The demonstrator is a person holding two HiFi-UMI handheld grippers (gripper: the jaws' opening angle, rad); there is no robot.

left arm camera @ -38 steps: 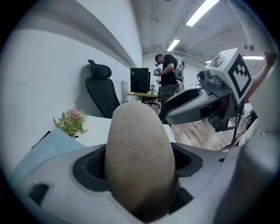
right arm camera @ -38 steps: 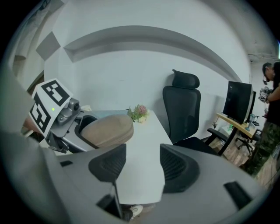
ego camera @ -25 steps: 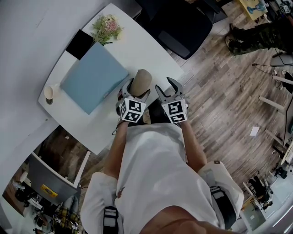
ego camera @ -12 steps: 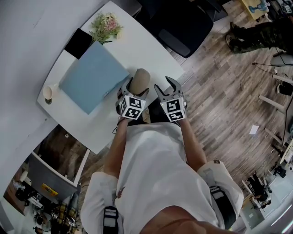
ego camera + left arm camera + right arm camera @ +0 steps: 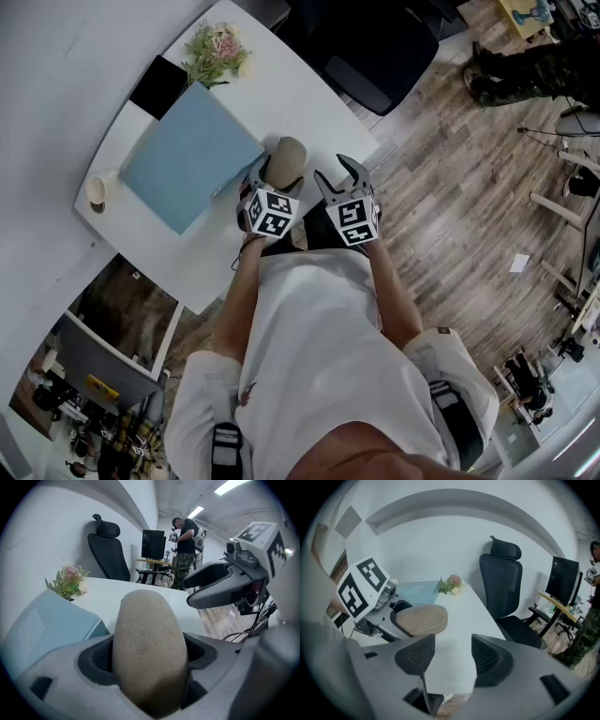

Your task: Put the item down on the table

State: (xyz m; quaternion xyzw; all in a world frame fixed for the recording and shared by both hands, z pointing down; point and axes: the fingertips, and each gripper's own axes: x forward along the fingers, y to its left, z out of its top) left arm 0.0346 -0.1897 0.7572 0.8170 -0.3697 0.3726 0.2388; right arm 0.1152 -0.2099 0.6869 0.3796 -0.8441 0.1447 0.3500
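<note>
A tan, egg-shaped item point(image 5: 287, 160) point(image 5: 147, 653) point(image 5: 419, 619) is clamped between the jaws of my left gripper point(image 5: 273, 178) point(image 5: 149, 660), held over the near edge of the white table point(image 5: 281, 94). My right gripper point(image 5: 343, 178) point(image 5: 449, 656) hangs just to the right of it, over the table's edge, open with nothing between its jaws. In the left gripper view one jaw of the right gripper point(image 5: 213, 585) shows at the upper right.
A light blue box point(image 5: 187, 159) lies on the table left of the item. A flower bunch point(image 5: 214, 52), a black slab point(image 5: 157, 86) and a small cup point(image 5: 97, 191) are further off. A black office chair point(image 5: 370, 47) stands beyond the table. A person point(image 5: 185, 550) stands far off.
Both grippers have edged slightly up the head view, further over the table, the left one still carrying the tan item.
</note>
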